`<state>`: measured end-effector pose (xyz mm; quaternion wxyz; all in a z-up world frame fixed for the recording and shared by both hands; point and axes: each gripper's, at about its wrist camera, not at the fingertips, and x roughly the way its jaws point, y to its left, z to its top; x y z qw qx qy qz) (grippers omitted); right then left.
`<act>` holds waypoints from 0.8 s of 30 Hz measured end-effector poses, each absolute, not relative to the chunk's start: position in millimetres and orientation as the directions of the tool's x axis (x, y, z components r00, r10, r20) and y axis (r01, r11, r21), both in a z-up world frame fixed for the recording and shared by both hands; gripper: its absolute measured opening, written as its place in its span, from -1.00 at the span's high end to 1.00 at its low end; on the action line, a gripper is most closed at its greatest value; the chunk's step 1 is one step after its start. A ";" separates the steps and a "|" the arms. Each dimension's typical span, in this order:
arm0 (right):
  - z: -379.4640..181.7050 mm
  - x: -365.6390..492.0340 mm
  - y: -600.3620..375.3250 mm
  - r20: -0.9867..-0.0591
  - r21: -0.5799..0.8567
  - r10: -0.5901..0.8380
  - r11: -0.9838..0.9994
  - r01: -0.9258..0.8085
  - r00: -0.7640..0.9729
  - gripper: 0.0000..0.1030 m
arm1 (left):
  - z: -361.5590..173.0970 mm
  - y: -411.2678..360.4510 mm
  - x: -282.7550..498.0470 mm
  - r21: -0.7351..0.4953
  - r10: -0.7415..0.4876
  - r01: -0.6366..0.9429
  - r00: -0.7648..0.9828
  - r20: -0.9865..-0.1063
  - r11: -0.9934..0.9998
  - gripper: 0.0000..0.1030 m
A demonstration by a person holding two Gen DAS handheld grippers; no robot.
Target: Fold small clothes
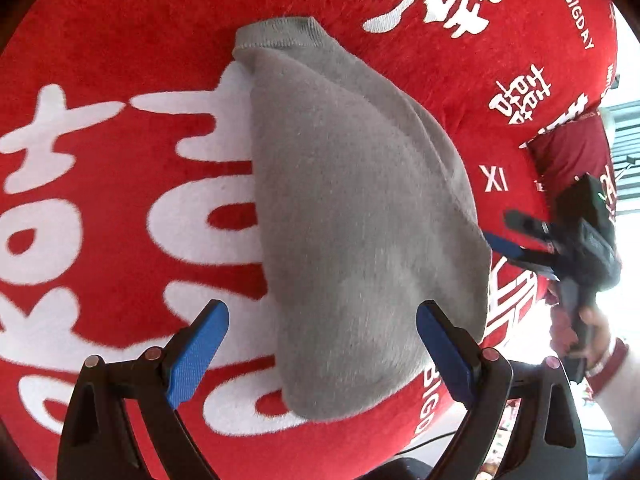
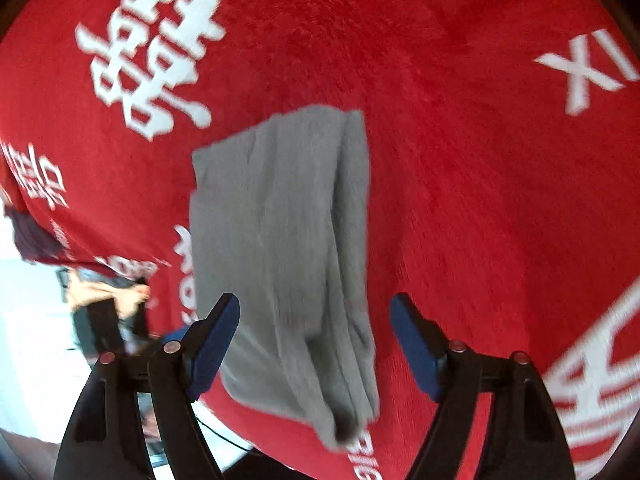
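A small grey knitted garment (image 1: pixel 352 208) lies folded lengthwise on a red cloth with white lettering (image 1: pixel 120 60); its ribbed edge points away from me. My left gripper (image 1: pixel 322 344) is open, its blue pads either side of the garment's near end, just above it. My right gripper (image 2: pixel 316 344) is open too, above the near end of the same grey garment (image 2: pixel 288 248), which shows layered folds. In the left wrist view the right gripper (image 1: pixel 520 240) sits at the garment's right edge, held by a hand.
The red cloth (image 2: pixel 480 160) covers the whole work surface. Its edge drops off at the near side (image 1: pixel 440 432) and at the left in the right wrist view (image 2: pixel 80 256). A dark red cushion (image 1: pixel 568 152) lies at the right. Bright floor lies beyond.
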<state>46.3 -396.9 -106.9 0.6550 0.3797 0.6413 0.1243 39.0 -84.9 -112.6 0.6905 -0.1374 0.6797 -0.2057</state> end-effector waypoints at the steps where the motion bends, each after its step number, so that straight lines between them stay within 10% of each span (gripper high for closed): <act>1: -112.4 52.9 -399.1 -0.728 0.675 0.669 0.661 0.328 0.149 -0.56 | -116.3 -86.8 41.0 -0.486 -0.487 0.100 -0.017 -0.873 0.868 -0.85; 19: -174.6 120.4 -373.2 -0.510 0.835 0.859 0.483 0.262 0.044 -0.58 | -149.4 -112.5 67.8 -0.507 -0.501 0.103 -0.078 -0.862 0.856 -0.85; 24: -174.8 118.1 -368.7 -0.561 0.790 0.826 0.517 0.330 0.050 0.13 | -140.4 -101.4 63.7 -0.488 -0.487 0.086 -0.033 -0.873 0.868 -0.38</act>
